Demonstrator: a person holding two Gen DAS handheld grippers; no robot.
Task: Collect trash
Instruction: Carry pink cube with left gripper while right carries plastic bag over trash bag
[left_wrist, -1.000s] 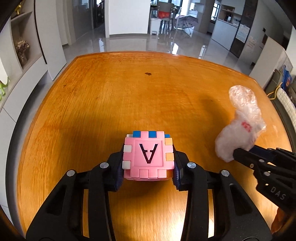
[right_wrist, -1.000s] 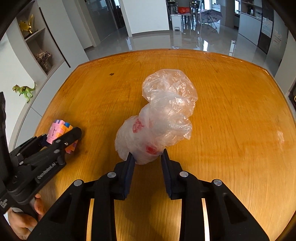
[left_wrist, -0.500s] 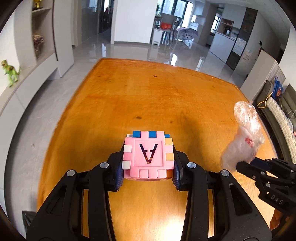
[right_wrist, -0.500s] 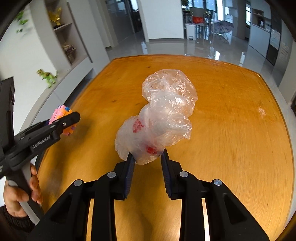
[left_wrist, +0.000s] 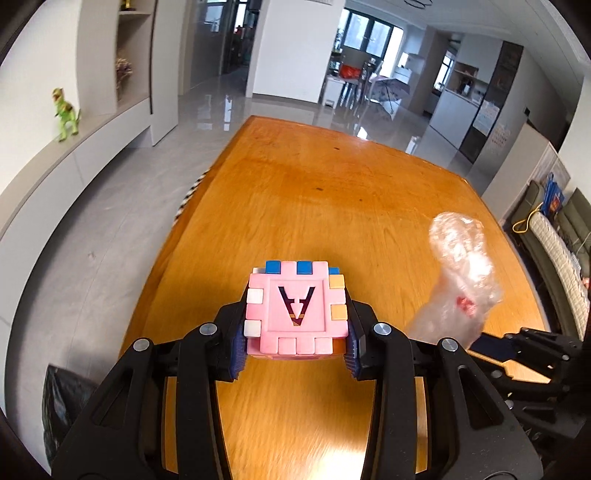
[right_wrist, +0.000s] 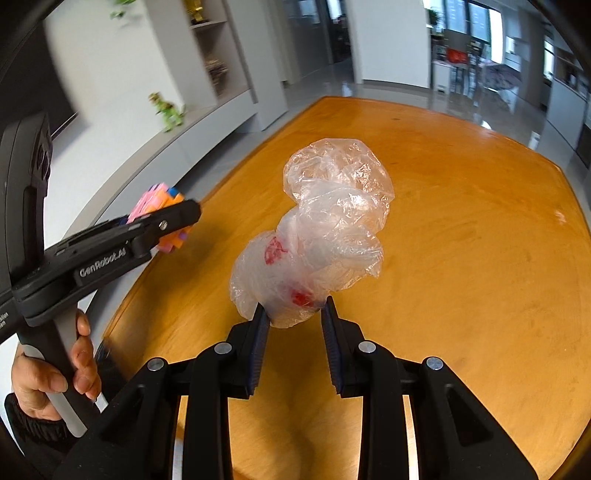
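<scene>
A pink foam cube (left_wrist: 297, 312) with a cut-out letter A and blue, white and orange tabs is clamped in my left gripper (left_wrist: 295, 341), held above the left part of the orange wooden table (left_wrist: 314, 206). The same cube (right_wrist: 159, 218) shows in the right wrist view, at the left, above the table's left edge. My right gripper (right_wrist: 293, 319) is shut on the lower end of a crumpled clear plastic bag (right_wrist: 325, 229) with red print, lifted off the table. In the left wrist view the bag (left_wrist: 461, 284) hangs at the right.
A black bag (left_wrist: 64, 402) sits on the grey floor below the table's left edge. A hand (right_wrist: 55, 373) grips the left gripper's handle. A low shelf with a green toy dinosaur (left_wrist: 66, 114) runs along the left wall. A sofa (left_wrist: 561, 251) stands right of the table.
Both grippers have swung left and risen a little with their loads. The table's left edge, the floor and the black bag have come into view. Neither grip has changed.
</scene>
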